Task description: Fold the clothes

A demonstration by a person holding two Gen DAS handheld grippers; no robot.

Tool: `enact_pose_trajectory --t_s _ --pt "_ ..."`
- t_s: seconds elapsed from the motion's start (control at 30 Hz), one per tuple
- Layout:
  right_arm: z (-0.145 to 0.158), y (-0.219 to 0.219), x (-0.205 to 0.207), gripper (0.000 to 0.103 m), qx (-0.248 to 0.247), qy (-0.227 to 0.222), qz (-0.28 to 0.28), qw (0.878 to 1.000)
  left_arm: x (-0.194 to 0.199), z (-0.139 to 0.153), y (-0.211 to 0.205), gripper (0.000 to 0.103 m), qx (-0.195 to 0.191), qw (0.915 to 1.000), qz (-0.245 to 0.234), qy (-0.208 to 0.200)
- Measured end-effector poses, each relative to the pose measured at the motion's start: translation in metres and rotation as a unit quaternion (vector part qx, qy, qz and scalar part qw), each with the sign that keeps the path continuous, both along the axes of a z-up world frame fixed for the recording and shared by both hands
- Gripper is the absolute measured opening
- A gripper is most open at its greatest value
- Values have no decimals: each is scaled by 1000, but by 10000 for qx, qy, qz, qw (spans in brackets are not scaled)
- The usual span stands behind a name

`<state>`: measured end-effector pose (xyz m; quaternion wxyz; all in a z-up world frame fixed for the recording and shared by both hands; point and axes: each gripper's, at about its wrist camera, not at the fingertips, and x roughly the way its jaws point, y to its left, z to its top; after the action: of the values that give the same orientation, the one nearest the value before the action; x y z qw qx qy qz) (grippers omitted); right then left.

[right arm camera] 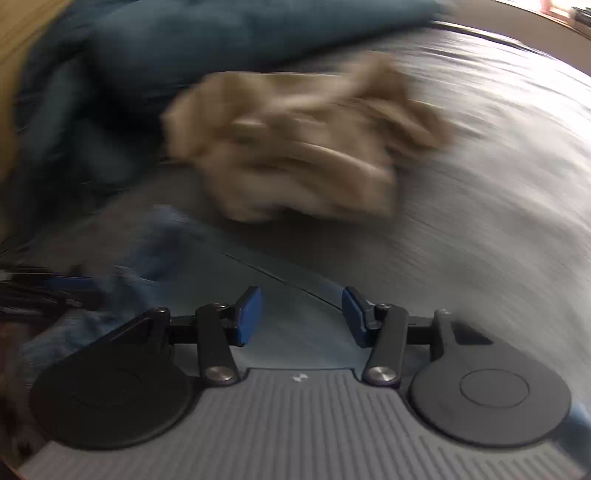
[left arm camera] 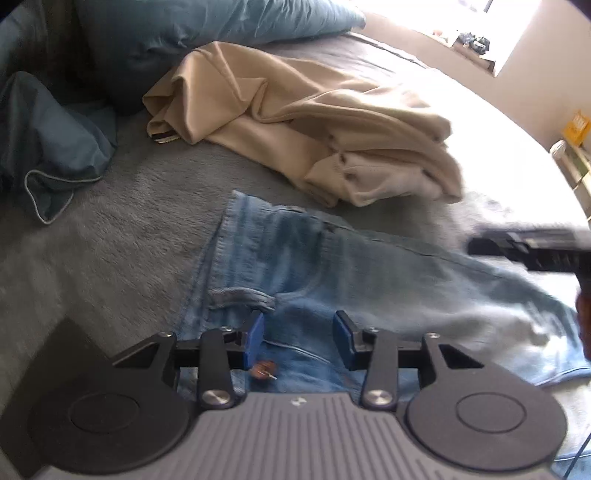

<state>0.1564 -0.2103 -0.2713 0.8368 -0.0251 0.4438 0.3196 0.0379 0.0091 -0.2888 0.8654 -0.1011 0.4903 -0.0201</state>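
Observation:
Light blue jeans (left arm camera: 332, 266) lie spread on the grey bed, waistband toward the left. My left gripper (left arm camera: 299, 325) hovers over their upper part, jaws apart, with nothing between the blue pads (left arm camera: 255, 336). A crumpled beige garment (left arm camera: 314, 122) lies beyond the jeans. My right gripper (left arm camera: 535, 247) enters from the right edge above a jeans leg. The right wrist view is heavily blurred: the right gripper (right arm camera: 301, 306) stands open with no cloth in it, over blue-grey fabric. Beyond it lies the beige garment (right arm camera: 303, 147), with denim (right arm camera: 110, 295) to the left.
A grey fuzzy blanket (left arm camera: 110, 236) covers the bed. Teal pillows (left arm camera: 184, 29) and a teal pillowcase (left arm camera: 48, 140) lie at the head, left of the beige garment. A bright window ledge (left arm camera: 472, 40) and a shelf with a yellow item (left arm camera: 574, 127) are past the bed's far edge.

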Motion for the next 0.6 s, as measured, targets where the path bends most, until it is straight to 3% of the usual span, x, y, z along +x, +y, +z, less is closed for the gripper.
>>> enact_pose_trajectory --t_s 0.1,0.23,0.37,0.53,0.57,0.6 --pt "2 81 24 60 215 92 1167 9929 -1 -6 3 42 99 9999 -90 32" --pt "-13 157 61 69 -23 335 1943 9804 -17 -9 3 42 159 9997 -173 8" --pt "-33 188 99 70 -248 591 2103 9755 -37 -11 3 42 61 9988 -466 -158" --pt "-72 209 120 70 -437 1306 2342 9624 -46 -27 6 42 -89 9970 -766 -15" --pt "-70 213 112 64 -550 1170 2496 9597 -47 -30 6 41 -95 9970 -772 15" --pt "-67 217 102 39 -658 1019 2655 9565 -47 -32 6 41 -107 9970 -763 34"
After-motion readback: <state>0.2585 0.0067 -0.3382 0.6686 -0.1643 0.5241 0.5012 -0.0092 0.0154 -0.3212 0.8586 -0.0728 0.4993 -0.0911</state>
